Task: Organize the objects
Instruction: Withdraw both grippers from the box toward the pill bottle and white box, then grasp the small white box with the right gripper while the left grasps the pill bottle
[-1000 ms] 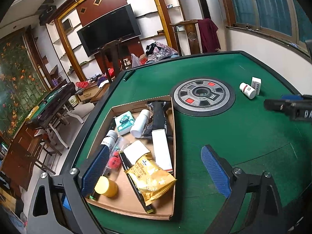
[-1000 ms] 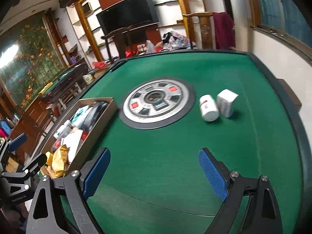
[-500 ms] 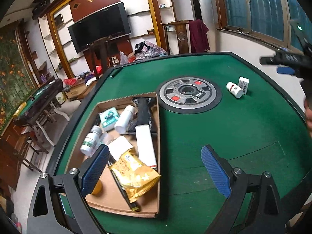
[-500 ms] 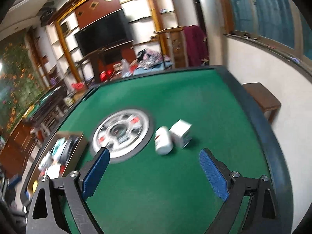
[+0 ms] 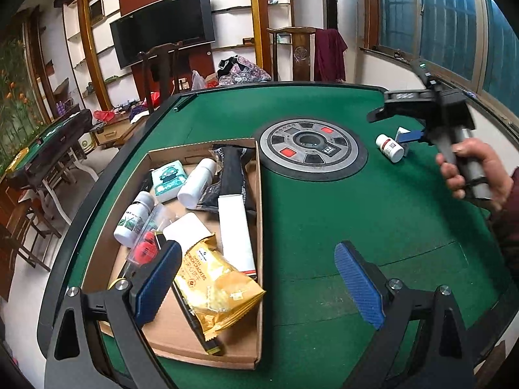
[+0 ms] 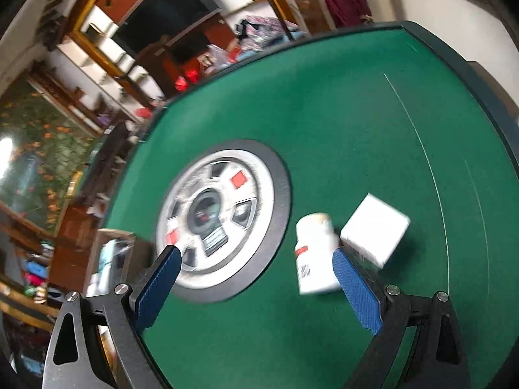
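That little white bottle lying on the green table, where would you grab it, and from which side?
Probably across its round body, below the cap. The white bottle lies on its side with the white box close beside it, so the open right gripper would best come down from above, one finger slipping into the narrow gap by the box.

White pill bottle (image 6: 316, 256) lies beside small white box (image 6: 376, 230).
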A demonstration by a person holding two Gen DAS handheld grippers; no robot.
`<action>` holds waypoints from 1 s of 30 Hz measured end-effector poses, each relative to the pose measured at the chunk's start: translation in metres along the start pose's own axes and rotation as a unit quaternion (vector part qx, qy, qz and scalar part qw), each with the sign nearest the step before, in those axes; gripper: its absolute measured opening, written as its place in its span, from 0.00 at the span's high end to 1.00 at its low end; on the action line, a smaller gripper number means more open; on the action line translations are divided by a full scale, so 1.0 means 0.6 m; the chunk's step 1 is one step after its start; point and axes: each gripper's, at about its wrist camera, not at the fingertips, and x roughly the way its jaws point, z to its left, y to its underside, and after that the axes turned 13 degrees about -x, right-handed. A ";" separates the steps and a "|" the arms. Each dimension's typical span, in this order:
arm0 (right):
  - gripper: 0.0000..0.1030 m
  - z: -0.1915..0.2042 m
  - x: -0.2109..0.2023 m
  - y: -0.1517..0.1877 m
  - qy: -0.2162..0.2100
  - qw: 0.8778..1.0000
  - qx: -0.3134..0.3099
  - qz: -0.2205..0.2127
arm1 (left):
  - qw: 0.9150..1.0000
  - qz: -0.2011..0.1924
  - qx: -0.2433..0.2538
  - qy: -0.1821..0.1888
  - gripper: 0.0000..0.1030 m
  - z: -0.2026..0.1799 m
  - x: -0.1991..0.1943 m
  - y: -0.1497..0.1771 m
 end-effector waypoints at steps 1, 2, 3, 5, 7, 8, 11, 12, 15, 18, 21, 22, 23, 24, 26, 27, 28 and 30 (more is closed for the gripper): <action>0.06 -0.001 0.009 -0.005 0.007 1.000 0.003 0.004 | 1.000 0.000 -0.001 0.001 0.08 0.002 0.001 0.000; 0.06 -0.002 0.017 -0.008 0.008 1.000 0.005 0.009 | 1.000 -0.001 -0.002 0.002 0.08 0.002 0.001 0.000; 0.06 -0.002 0.025 -0.010 0.004 1.000 0.007 0.014 | 1.000 0.000 -0.005 0.004 0.08 0.004 0.003 -0.001; 0.11 -0.006 0.033 -0.006 -0.035 0.999 0.014 0.026 | 1.000 0.002 -0.009 0.008 0.08 0.005 0.006 -0.002; 0.15 0.002 0.036 0.004 -0.088 0.995 0.009 0.037 | 1.000 0.007 -0.012 0.014 0.08 0.004 0.013 -0.004; 0.15 0.008 0.036 0.010 -0.108 0.993 0.001 0.043 | 1.000 0.012 -0.013 0.016 0.08 0.003 0.018 -0.005; 0.15 0.026 0.013 0.031 -0.140 0.989 -0.024 0.044 | 0.999 0.031 -0.022 0.035 0.08 -0.004 0.035 -0.009; 0.14 0.030 -0.002 0.037 -0.129 0.991 -0.033 0.032 | 0.998 0.038 -0.027 0.045 0.08 -0.007 0.041 -0.011; 0.14 0.033 -0.076 0.053 -0.065 0.994 -0.071 -0.044 | 0.996 0.053 -0.029 0.059 0.08 -0.025 0.062 -0.020; 0.06 0.013 -0.141 0.062 0.030 0.989 -0.073 -0.128 | 0.995 0.054 -0.035 0.070 0.08 -0.046 0.075 -0.034; 0.00 -0.011 -0.153 0.060 0.114 0.979 -0.078 -0.153 | 0.995 0.051 -0.032 0.077 0.08 -0.071 0.084 -0.043; 0.00 -0.022 -0.140 0.058 0.124 0.980 -0.077 -0.139 | 0.995 0.049 -0.029 0.077 0.08 -0.079 0.086 -0.045; 0.00 -0.031 -0.128 0.058 0.123 0.981 -0.075 -0.128 | 0.996 0.046 -0.023 0.076 0.08 -0.090 0.090 -0.048; 0.00 -0.040 -0.117 0.059 0.119 0.983 -0.073 -0.117 | 0.996 0.044 -0.017 0.074 0.08 -0.099 0.095 -0.049; 0.00 -0.055 -0.090 0.060 0.112 0.986 -0.071 -0.100 | 0.996 0.045 -0.008 0.073 0.08 -0.118 0.108 -0.055; 0.00 -0.062 -0.080 0.060 0.109 0.987 -0.070 -0.092 | 0.996 0.046 -0.007 0.077 0.08 -0.128 0.116 -0.058; 0.01 -0.070 -0.069 0.059 0.103 0.989 -0.069 -0.084 | 0.996 0.047 -0.007 0.082 0.08 -0.136 0.124 -0.061; 0.09 -0.087 -0.053 0.057 0.086 0.991 -0.064 -0.075 | 0.994 0.050 -0.011 0.093 0.08 -0.157 0.144 -0.069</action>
